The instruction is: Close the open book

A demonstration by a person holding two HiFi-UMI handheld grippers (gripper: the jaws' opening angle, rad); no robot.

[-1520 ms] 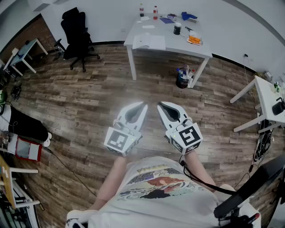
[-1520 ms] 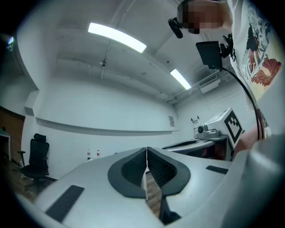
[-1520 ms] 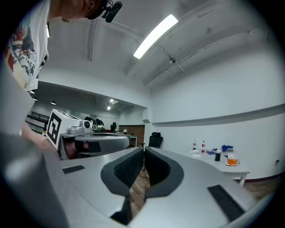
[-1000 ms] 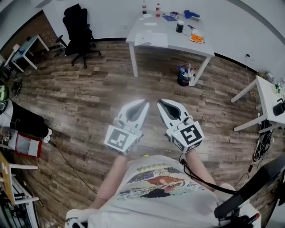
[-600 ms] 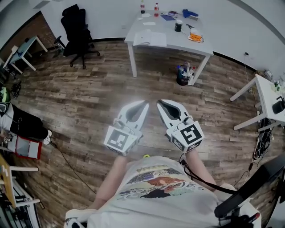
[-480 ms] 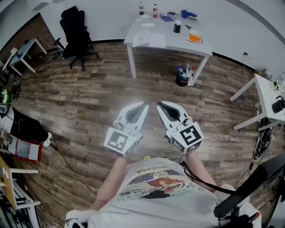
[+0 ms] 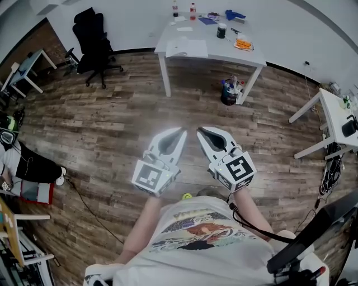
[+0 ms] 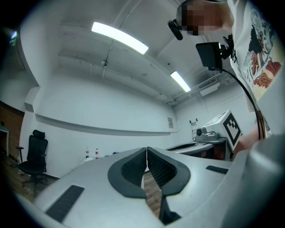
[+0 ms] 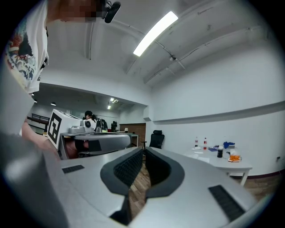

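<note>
Left tool: the left tool (image 7: 180, 133) sits low in the centre of the head view. Its jaws are pressed together at the tips with nothing between them. In the left gripper view only a sliver of wooden floor shows through the gap behind the closed pads.

Right tool: the right tool (image 7: 200, 132) is just beside the left one, their tips near each other but apart. Its jaws are likewise narrowed to a close and it is empty.

Task's thing: the open book (image 7: 187, 48) lies flat on the white counter (image 7: 224, 56) at the top centre of the head view, toward that counter's left end and near its front edge.

Key relation: the book is almost straight up the frame from the gap between the two tool tips and well apart from them, with bare floor (image 7: 112, 123) between. Neither tool is within reach of it.

Long axis: the spread pages run left to right across the frame. By that, the spine likely runs up and down the frame, though it is too small to make out.

Nearer hand: roughly even. The left tool lines up a touch more closely with the book's left half.

Step in hand: approach not yet made, the book lies open and untouched.

Other things: two bottles (image 7: 183, 10), a dark cup (image 7: 221, 31) and an orange item (image 7: 243, 43) share the counter, right of or behind the book. A bucket (image 7: 228, 96) stands under it and an office chair (image 7: 92, 42) is at the upper left.
</note>
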